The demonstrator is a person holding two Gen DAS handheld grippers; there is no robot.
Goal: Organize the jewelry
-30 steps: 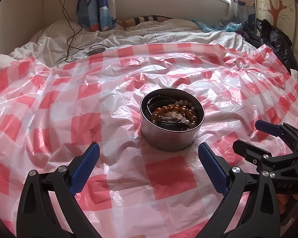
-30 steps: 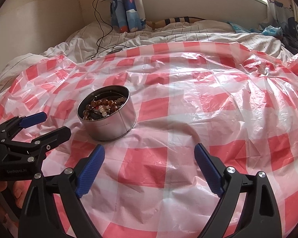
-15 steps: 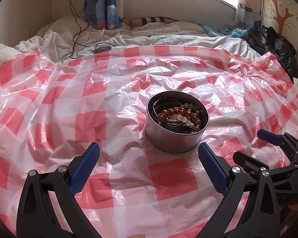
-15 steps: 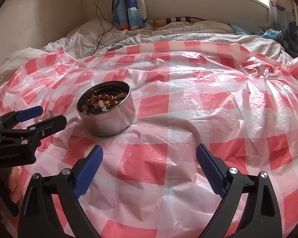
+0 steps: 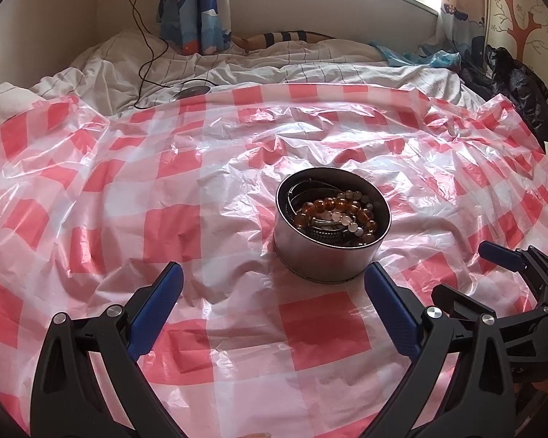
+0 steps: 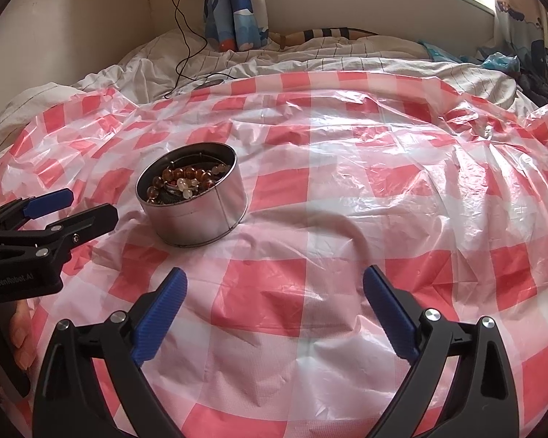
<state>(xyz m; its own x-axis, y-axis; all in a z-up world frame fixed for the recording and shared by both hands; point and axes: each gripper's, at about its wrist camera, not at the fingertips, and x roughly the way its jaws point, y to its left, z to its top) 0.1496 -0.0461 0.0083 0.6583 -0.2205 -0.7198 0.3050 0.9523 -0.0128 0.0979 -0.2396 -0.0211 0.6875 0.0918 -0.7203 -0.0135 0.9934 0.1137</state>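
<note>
A red-and-white checked plastic sheet (image 5: 128, 219) covers the bed and carries everything that matters here, with rumpled white bedding (image 5: 274, 69) and a charging cable (image 5: 142, 54) well beyond its far edge. On the sheet stands a round metal tin (image 5: 330, 259), upright and open-topped (no lid is in sight), and inside it the jewelry is heaped: a string of amber beads (image 5: 332, 206) on top, paler beads and darker bangles tangled under it. The tin sits just ahead of the left gripper (image 5: 274, 304), a little toward its right finger, so that hand has the straighter line to it. From the right gripper (image 6: 274, 306) the tin lies ahead and off to the left, clearly farther, with only bare sheet between its fingers. Both grippers stand spread wide with nothing in them; neither touches the tin. The bead string curves across the tin's mouth roughly side to side as the left camera sees it, so a reach down from the left hand looks the likelier next move.
</note>
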